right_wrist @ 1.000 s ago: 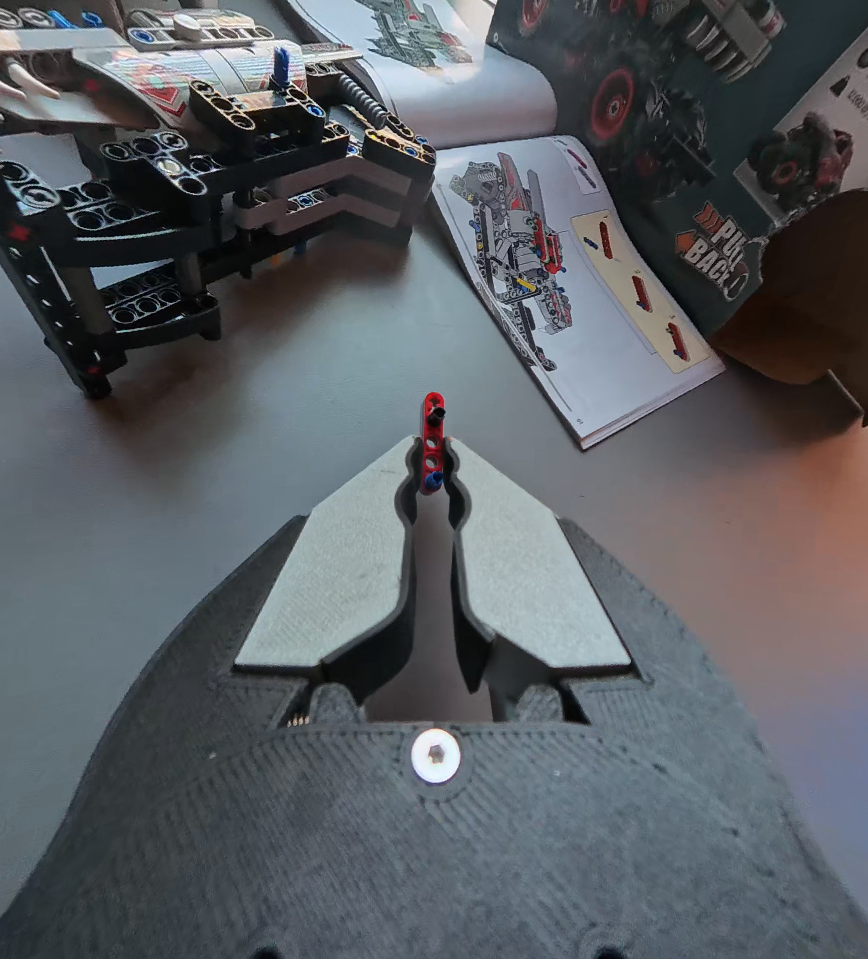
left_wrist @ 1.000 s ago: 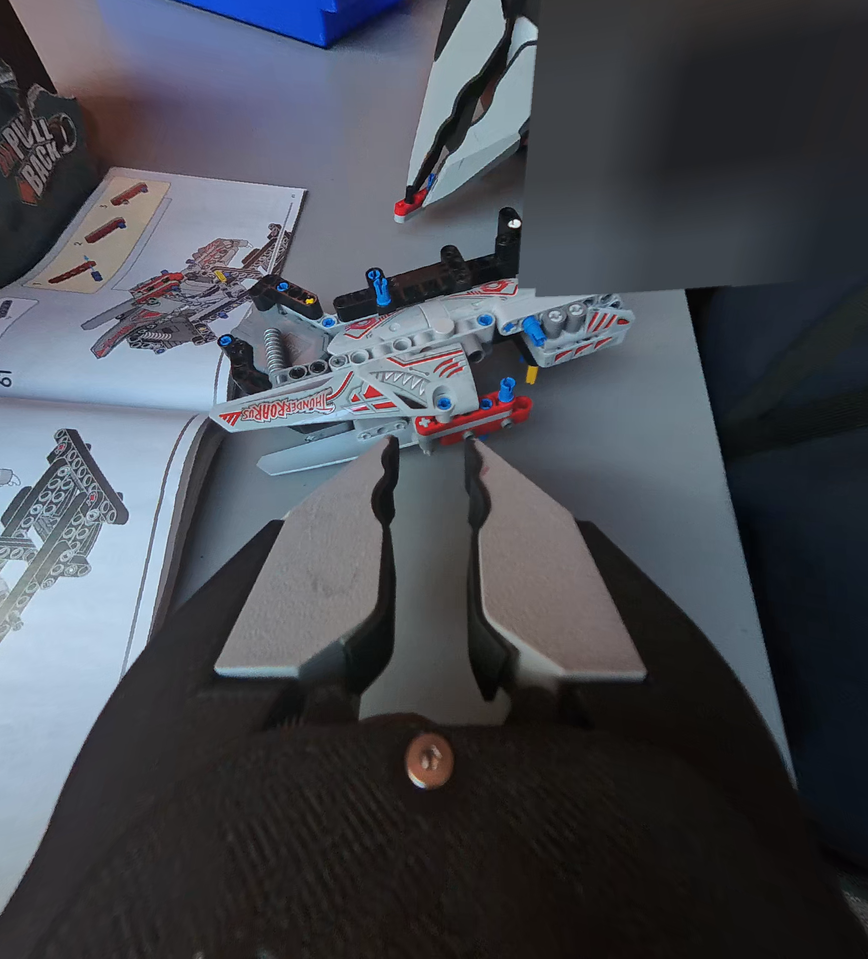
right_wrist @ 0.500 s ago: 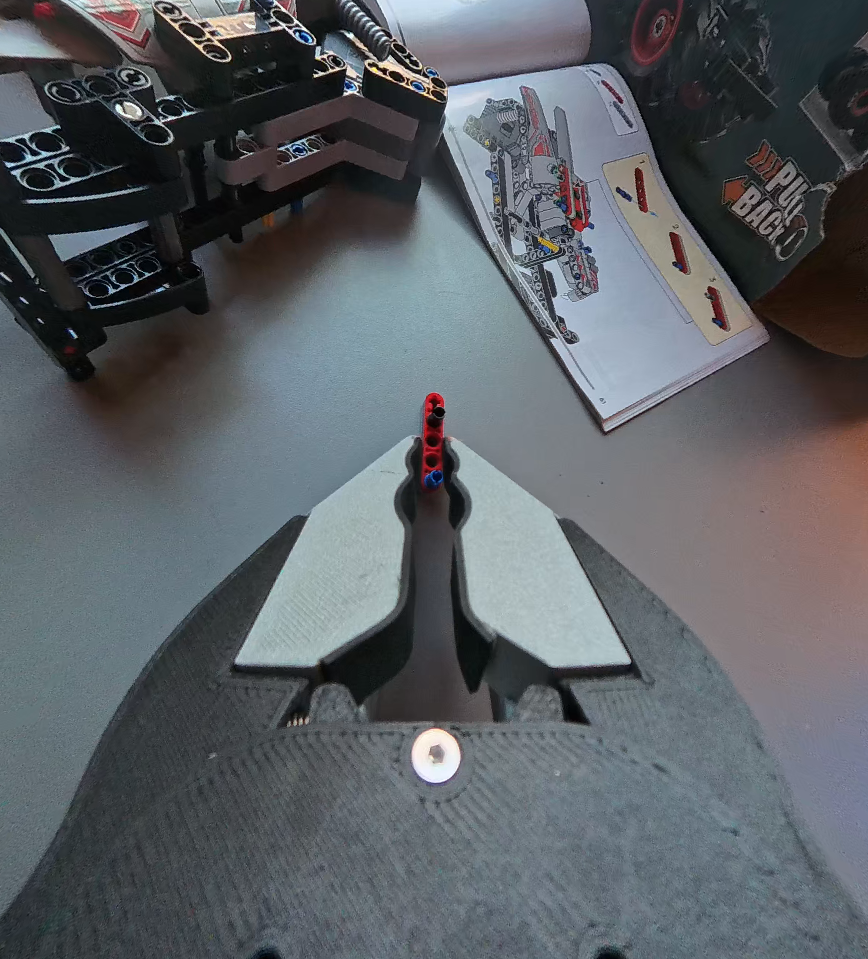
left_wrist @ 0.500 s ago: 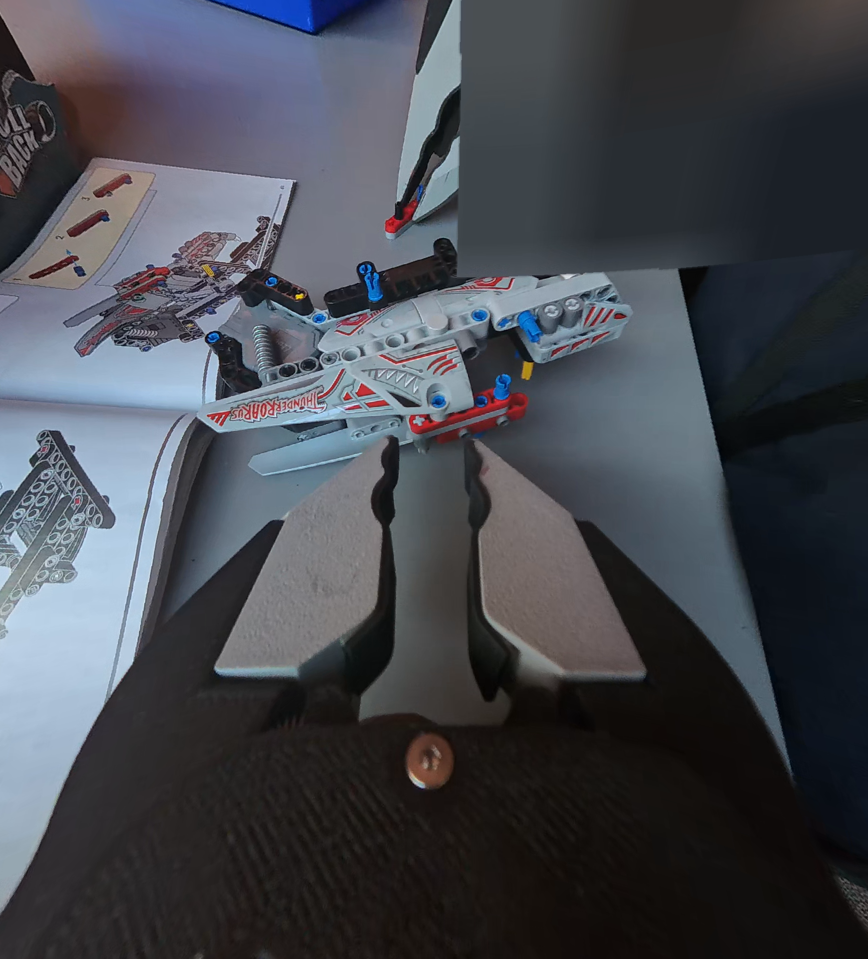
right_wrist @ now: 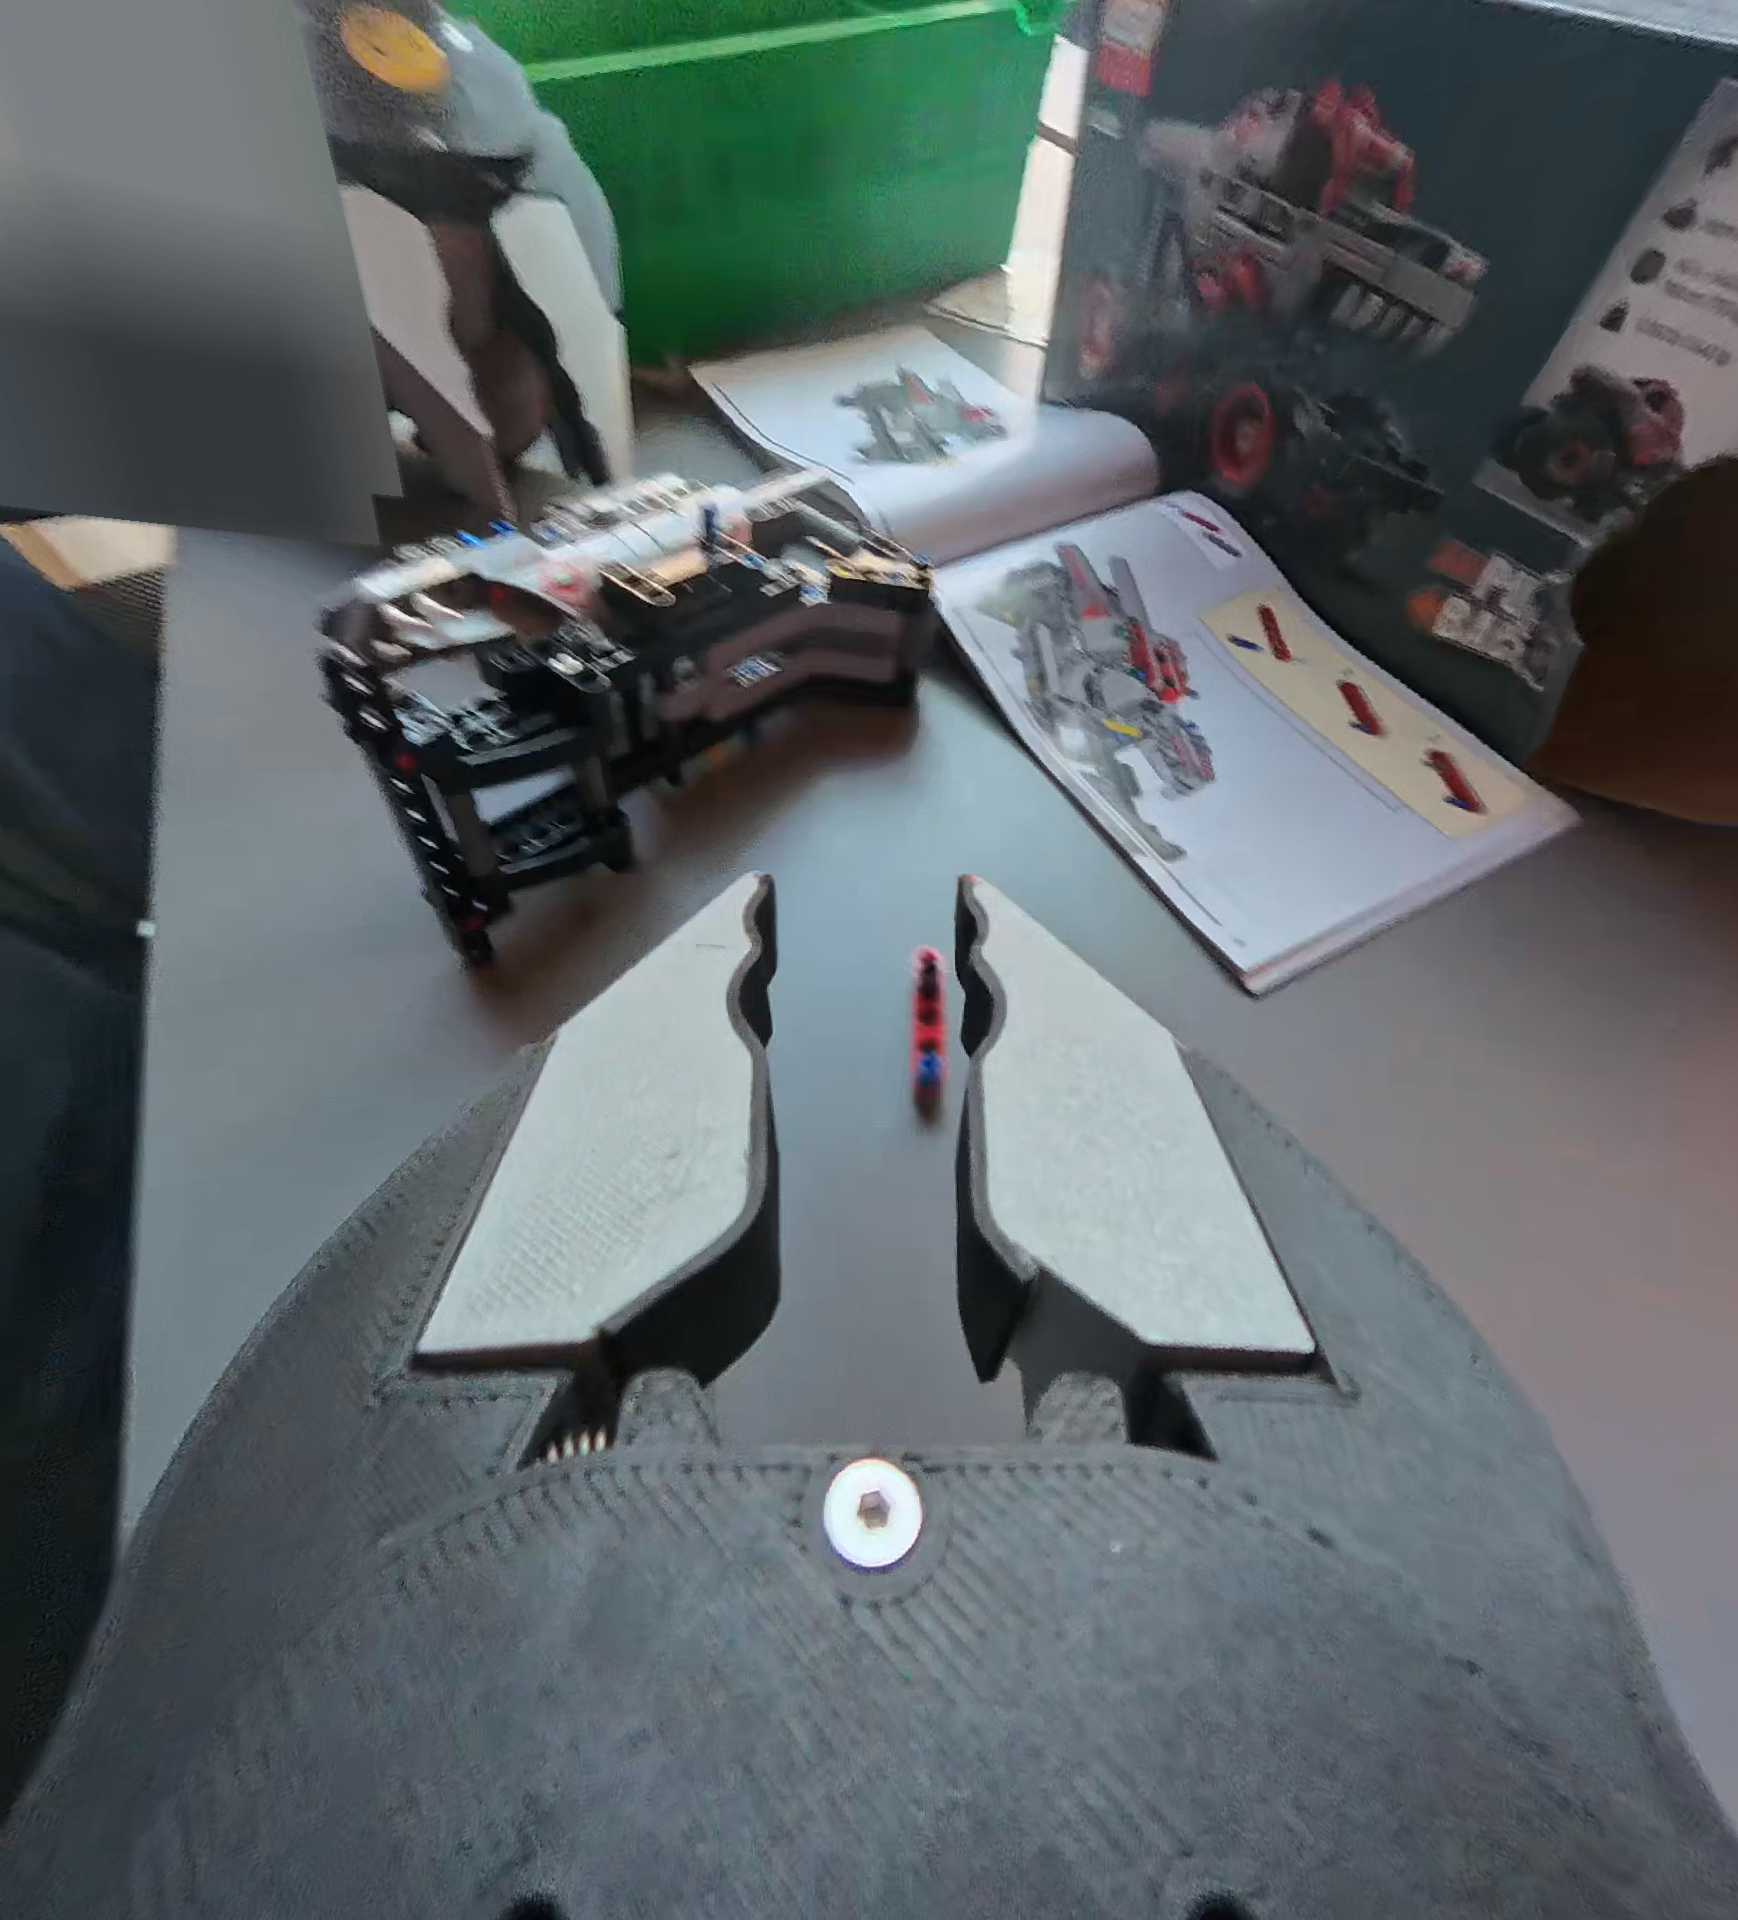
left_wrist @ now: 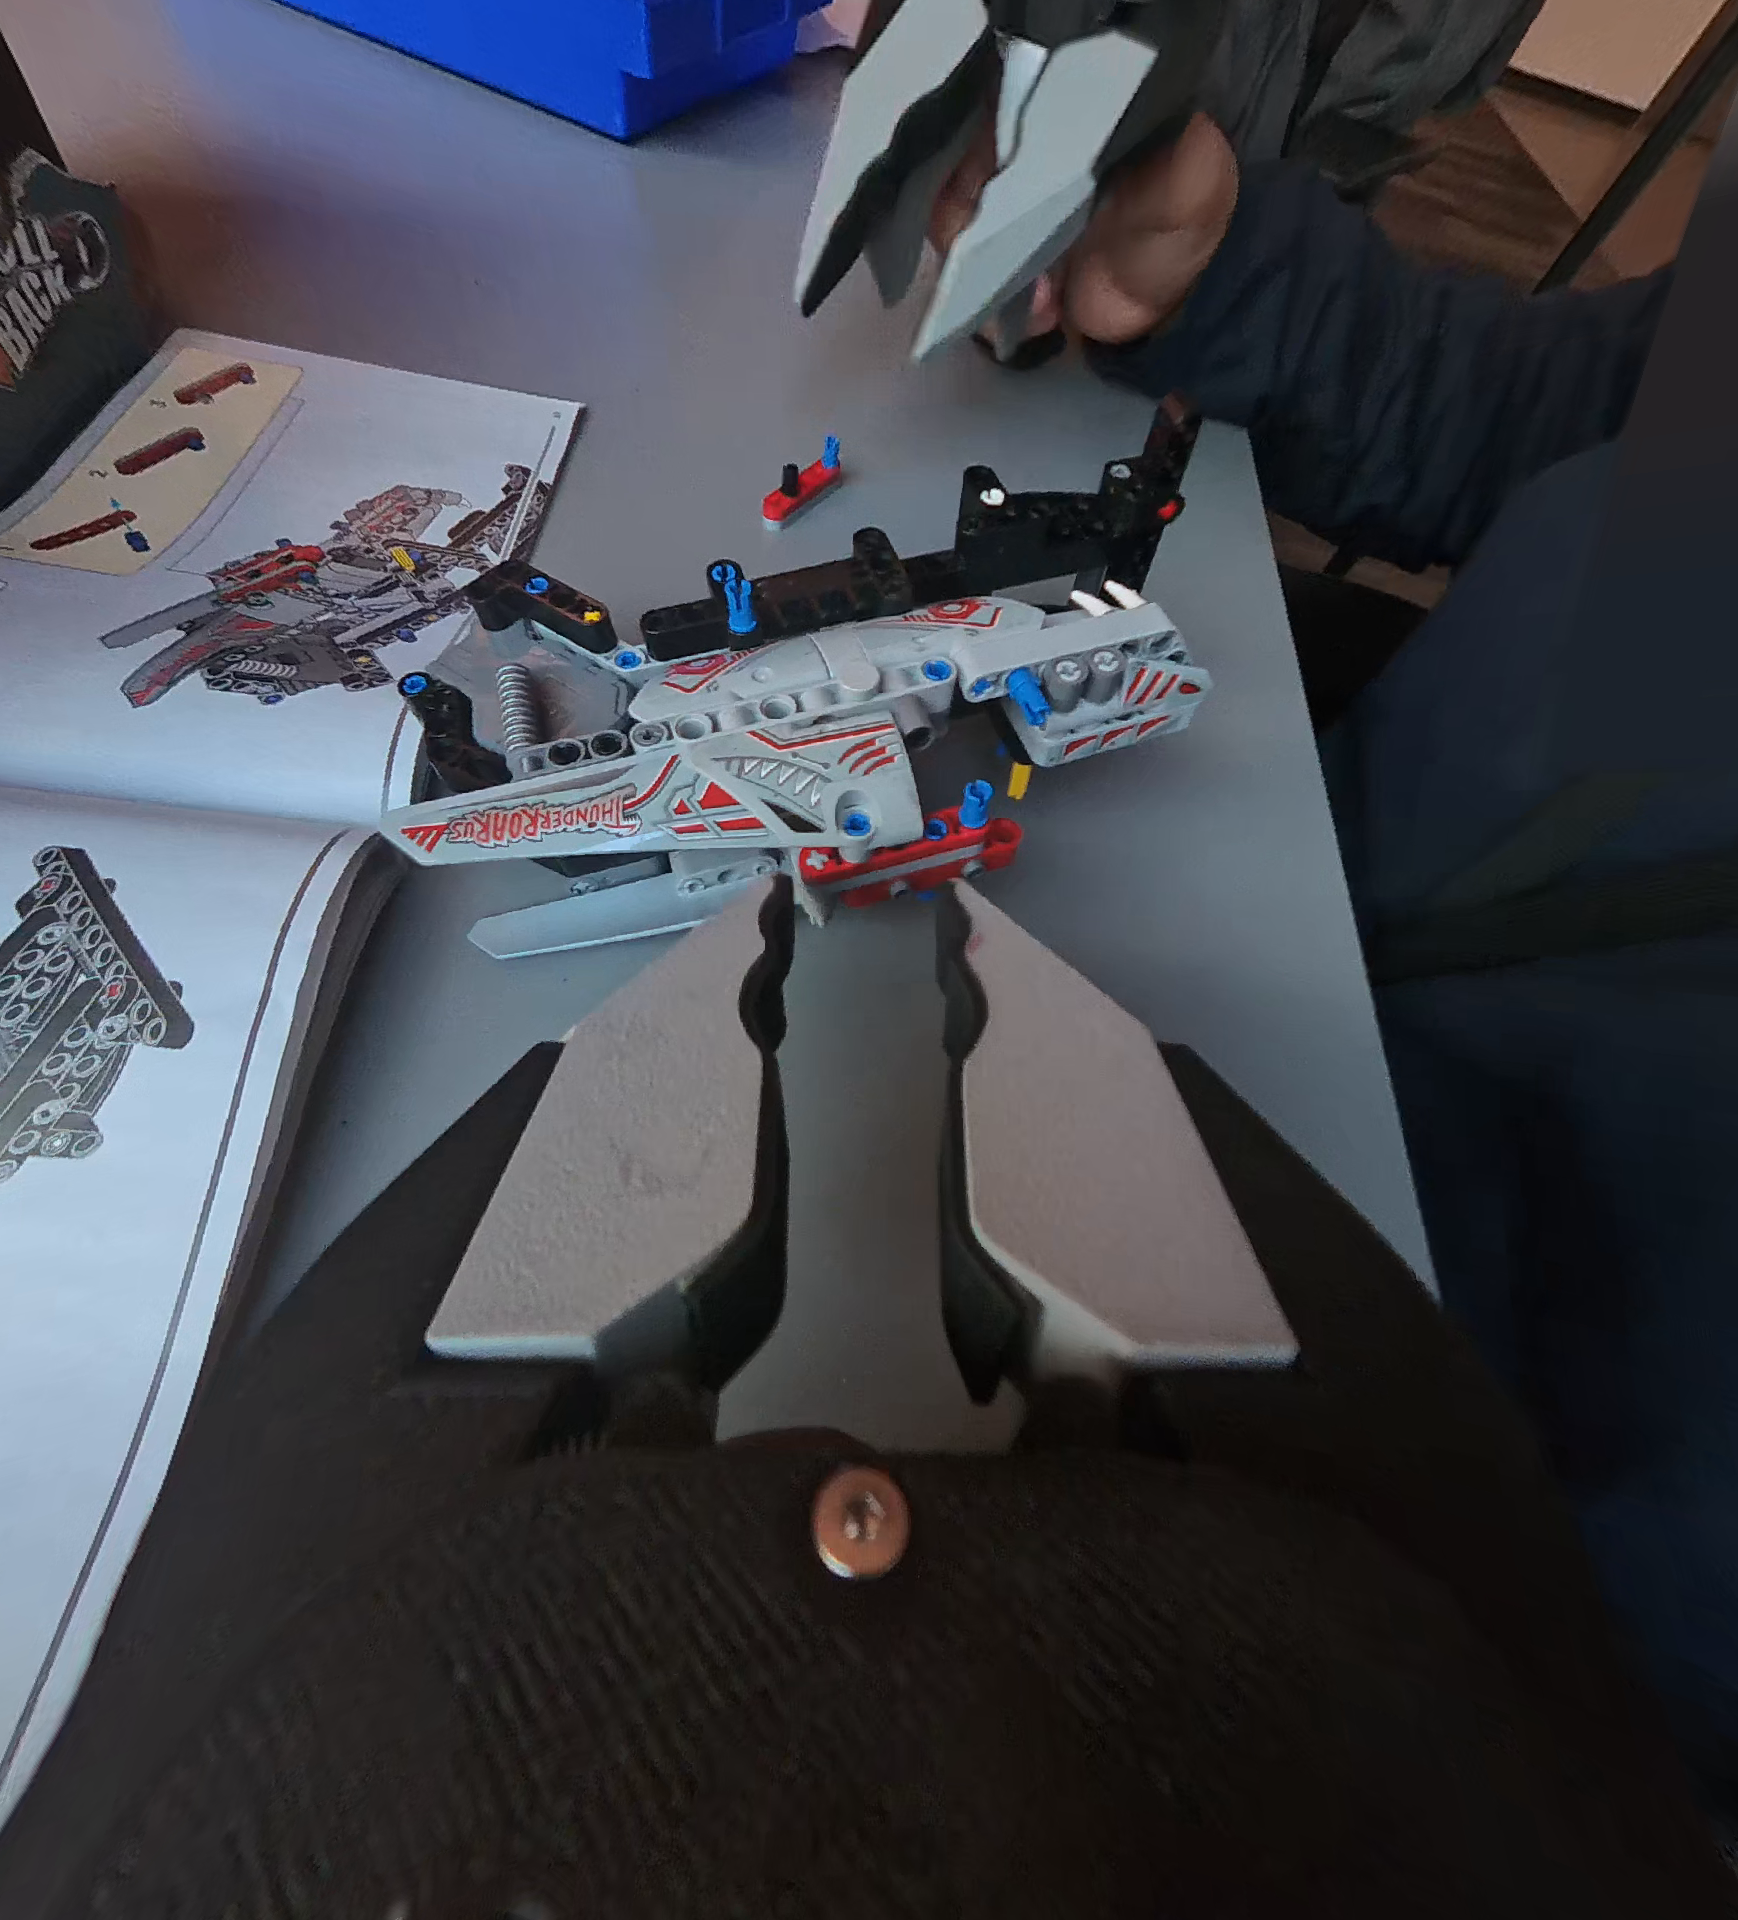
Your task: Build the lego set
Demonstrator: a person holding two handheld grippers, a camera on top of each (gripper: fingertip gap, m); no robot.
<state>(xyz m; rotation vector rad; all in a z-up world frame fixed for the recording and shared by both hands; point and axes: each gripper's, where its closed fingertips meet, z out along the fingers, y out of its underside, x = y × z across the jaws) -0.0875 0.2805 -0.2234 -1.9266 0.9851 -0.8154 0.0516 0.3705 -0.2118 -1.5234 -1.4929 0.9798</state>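
The grey, black and red lego model point(left_wrist: 792, 727) lies on the grey table. My left gripper point(left_wrist: 865, 914) is open and empty, its tips just short of the red beam point(left_wrist: 906, 857) on the model's near side. A small red beam with blue and black pins point(left_wrist: 800, 486) lies on the table behind the model. My right gripper point(left_wrist: 948, 208) hangs open above it, held by a hand. In the right wrist view my right gripper point(right_wrist: 863, 904) is open; the red beam point(right_wrist: 927, 1023) lies below, close to the right finger. The model point(right_wrist: 616, 686) is ahead on the left.
The open instruction booklet point(left_wrist: 221, 623) lies left of the model and also shows in the right wrist view point(right_wrist: 1260, 748). The set's box point(right_wrist: 1416, 312) stands behind it. A blue bin point(left_wrist: 584, 52) and a green bin point(right_wrist: 792, 156) are at the back. The table edge point(left_wrist: 1312, 831) runs close to the model. There is about 15 centimeters between the tips of the two grippers.
My right gripper has opened, let go of the small red beam onto the table and risen away from it. My left gripper has stayed open by the model.
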